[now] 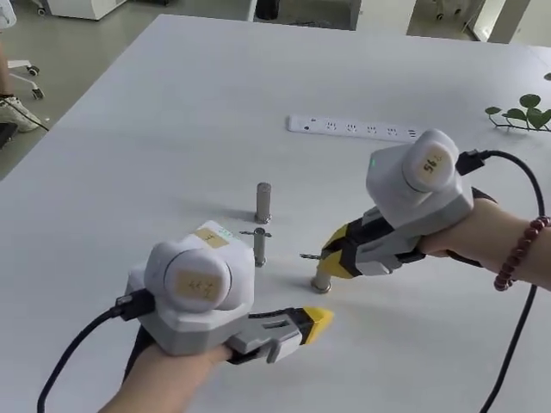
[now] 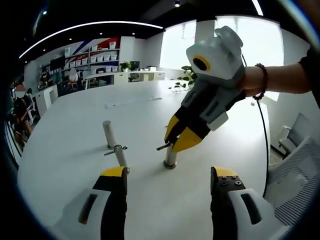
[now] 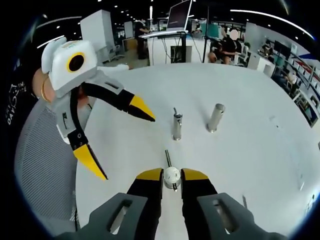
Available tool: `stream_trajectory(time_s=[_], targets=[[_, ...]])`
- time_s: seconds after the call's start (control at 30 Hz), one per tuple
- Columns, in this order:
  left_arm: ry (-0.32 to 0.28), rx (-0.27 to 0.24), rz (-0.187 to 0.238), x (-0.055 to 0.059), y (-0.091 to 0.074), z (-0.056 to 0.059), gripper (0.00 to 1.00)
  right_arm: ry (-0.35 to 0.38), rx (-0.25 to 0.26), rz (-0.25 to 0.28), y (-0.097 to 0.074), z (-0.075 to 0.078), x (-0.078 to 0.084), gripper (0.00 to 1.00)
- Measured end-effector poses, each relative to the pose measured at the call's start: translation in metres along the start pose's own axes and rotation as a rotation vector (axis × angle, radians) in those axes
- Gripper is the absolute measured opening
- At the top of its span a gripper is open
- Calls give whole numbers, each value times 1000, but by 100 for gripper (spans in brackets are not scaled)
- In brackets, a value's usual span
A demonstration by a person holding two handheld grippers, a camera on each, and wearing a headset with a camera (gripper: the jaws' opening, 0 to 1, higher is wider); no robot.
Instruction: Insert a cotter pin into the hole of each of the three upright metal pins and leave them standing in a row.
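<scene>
Three upright metal pins stand on the white table (image 1: 172, 129). The far pin (image 1: 263, 202) (image 2: 108, 134) (image 3: 216, 117) is bare. The middle pin (image 1: 259, 246) (image 2: 120, 156) (image 3: 177, 126) has a cotter pin (image 1: 255, 231) (image 2: 115, 148) through its top. My right gripper (image 1: 331, 256) (image 2: 176, 141) (image 3: 172, 181) is tilted down over the near pin (image 1: 321, 280) (image 2: 170, 158) (image 3: 171, 174), shut on a cotter pin (image 1: 308, 255) (image 2: 162, 147) (image 3: 168, 157) that lies at the pin's top. My left gripper (image 1: 312, 322) (image 2: 170, 175) (image 3: 117, 135) hovers open just in front, holding nothing.
A white power strip (image 1: 353, 127) lies farther back on the table, and a small green plant (image 1: 521, 112) sits at the right edge. Cables trail from both grippers. Office chairs and desks stand beyond the table.
</scene>
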State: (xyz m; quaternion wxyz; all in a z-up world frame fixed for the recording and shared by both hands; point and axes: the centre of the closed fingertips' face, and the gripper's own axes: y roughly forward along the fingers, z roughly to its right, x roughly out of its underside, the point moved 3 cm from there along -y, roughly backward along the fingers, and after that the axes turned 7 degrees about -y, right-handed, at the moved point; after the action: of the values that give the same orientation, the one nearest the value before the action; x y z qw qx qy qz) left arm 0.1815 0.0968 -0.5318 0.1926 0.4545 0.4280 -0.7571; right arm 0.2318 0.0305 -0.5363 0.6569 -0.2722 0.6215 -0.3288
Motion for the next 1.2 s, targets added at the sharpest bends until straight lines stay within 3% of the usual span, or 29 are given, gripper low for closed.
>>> stream_trajectory(time_s=[0.47, 0.87, 1.2], targets=[[-10, -13, 20, -4, -14, 0, 73, -12, 1, 6, 0, -1, -1, 8], [-18, -37, 31, -3, -21, -10, 77, -20, -6, -8, 1, 1, -2, 8], [6, -39, 60, -7, -23, -13, 88, -16, 3, -24, 3, 6, -3, 8]])
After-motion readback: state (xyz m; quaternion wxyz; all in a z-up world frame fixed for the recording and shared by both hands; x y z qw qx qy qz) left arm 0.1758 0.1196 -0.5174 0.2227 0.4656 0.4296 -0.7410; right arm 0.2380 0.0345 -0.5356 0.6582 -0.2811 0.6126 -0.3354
